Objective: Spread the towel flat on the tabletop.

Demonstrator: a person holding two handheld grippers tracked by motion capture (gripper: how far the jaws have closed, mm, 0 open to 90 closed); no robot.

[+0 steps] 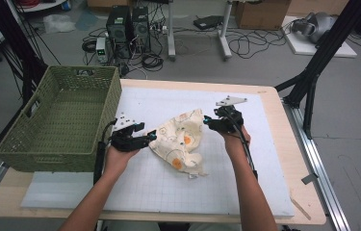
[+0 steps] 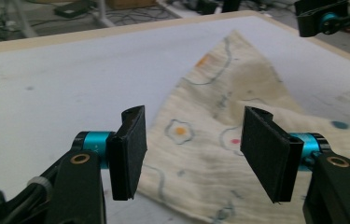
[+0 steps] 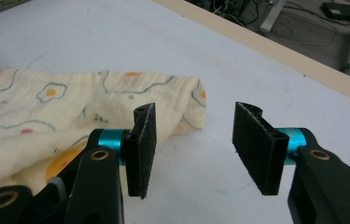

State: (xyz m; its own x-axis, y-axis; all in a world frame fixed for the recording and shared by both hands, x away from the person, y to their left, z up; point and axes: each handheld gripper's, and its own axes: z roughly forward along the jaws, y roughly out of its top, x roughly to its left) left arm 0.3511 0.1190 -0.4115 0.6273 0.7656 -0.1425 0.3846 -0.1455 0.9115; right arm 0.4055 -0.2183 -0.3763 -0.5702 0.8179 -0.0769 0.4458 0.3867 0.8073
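A cream cloth (image 1: 183,140) printed with fried eggs and flowers lies crumpled in the middle of the white mat. My left gripper (image 1: 152,136) hovers at the cloth's left edge, open, with the cloth (image 2: 219,140) lying below and between its pads and nothing gripped. My right gripper (image 1: 206,120) stands open just right of the cloth's upper corner. In the right gripper view (image 3: 191,144) the cloth (image 3: 70,112) lies to the left, its folded end beside the left pad (image 3: 143,144), and bare mat shows between the jaws.
A green woven basket (image 1: 60,118) with nothing in it stands at the table's left edge. The white gridded mat (image 1: 264,159) covers most of the wooden table (image 1: 308,192). Beyond the table are computer towers (image 1: 127,29), cables and a black tripod leg (image 1: 320,62).
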